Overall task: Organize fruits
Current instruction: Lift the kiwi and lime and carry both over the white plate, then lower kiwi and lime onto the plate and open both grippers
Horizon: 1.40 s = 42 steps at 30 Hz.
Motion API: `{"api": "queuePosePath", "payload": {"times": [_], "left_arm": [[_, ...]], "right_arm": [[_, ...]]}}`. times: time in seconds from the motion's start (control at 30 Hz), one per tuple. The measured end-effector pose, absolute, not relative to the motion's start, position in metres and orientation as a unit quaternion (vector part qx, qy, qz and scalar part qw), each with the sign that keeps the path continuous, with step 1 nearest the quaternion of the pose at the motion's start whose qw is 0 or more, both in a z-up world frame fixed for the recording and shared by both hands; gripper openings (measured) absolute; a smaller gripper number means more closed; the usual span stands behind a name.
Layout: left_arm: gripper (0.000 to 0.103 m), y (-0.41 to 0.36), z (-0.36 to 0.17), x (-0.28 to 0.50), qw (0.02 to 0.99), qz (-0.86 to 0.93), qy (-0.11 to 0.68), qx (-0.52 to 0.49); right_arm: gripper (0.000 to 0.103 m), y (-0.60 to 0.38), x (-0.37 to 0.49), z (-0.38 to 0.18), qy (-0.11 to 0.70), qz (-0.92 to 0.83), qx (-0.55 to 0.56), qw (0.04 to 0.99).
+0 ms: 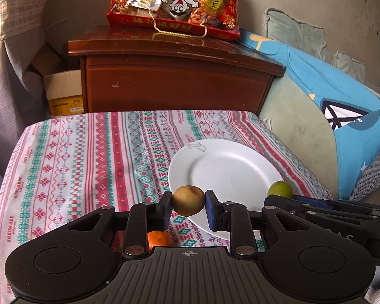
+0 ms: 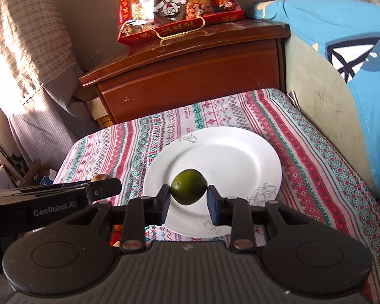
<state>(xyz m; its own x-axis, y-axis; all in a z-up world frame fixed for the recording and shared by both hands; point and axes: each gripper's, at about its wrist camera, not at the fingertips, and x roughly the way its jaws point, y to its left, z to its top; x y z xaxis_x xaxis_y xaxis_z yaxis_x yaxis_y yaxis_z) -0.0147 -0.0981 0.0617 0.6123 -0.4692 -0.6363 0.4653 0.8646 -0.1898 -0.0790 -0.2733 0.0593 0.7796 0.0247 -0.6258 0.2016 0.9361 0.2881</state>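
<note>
My left gripper (image 1: pixel 188 202) is shut on a small brown round fruit (image 1: pixel 188 200), held in the air over the near left rim of a white plate (image 1: pixel 230 167). To its right, my right gripper (image 2: pixel 188 192) is shut on a green citrus fruit (image 2: pixel 188 190) above the same plate (image 2: pixel 228 152). In the left wrist view the green fruit (image 1: pixel 280 189) shows over the plate's right edge. The brown fruit (image 2: pixel 100 177) peeks behind the left gripper's body in the right wrist view. An orange fruit (image 1: pixel 159 238) lies on the cloth under the left gripper.
The plate rests on a patterned tablecloth (image 1: pixel 88 157). Behind it stands a brown wooden cabinet (image 1: pixel 174 86) with a red snack bag (image 1: pixel 174 2) on top. A blue cushion (image 1: pixel 342 116) is at the right, a cardboard box (image 1: pixel 63 93) at the left.
</note>
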Motion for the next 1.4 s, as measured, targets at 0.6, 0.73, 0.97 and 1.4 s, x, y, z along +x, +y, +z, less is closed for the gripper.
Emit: {"api": "queuePosePath", "payload": {"times": [0.6,0.73,0.97,1.4], "left_arm": [[0.025,-0.134,0.028,0.015,0.882,-0.265,0.39,0.004],[0.026,-0.139,0.026,0.018,0.881,-0.268,0.391,0.007],[0.04,-0.14,0.032,0.017,0.886,-0.263,0.383,0.006],[0.054,-0.102,0.067,0.004,0.892,-0.239,0.384,-0.006]], "right_arm": [[0.031,-0.288,-0.057,0.032,0.361,-0.073,0.208,0.906],[0.034,-0.29,-0.056,0.03,0.361,-0.079,0.202,0.907],[0.035,-0.296,-0.057,0.032,0.353,-0.082,0.22,0.906],[0.039,-0.272,-0.069,0.051,0.326,-0.037,0.182,0.927]]}}
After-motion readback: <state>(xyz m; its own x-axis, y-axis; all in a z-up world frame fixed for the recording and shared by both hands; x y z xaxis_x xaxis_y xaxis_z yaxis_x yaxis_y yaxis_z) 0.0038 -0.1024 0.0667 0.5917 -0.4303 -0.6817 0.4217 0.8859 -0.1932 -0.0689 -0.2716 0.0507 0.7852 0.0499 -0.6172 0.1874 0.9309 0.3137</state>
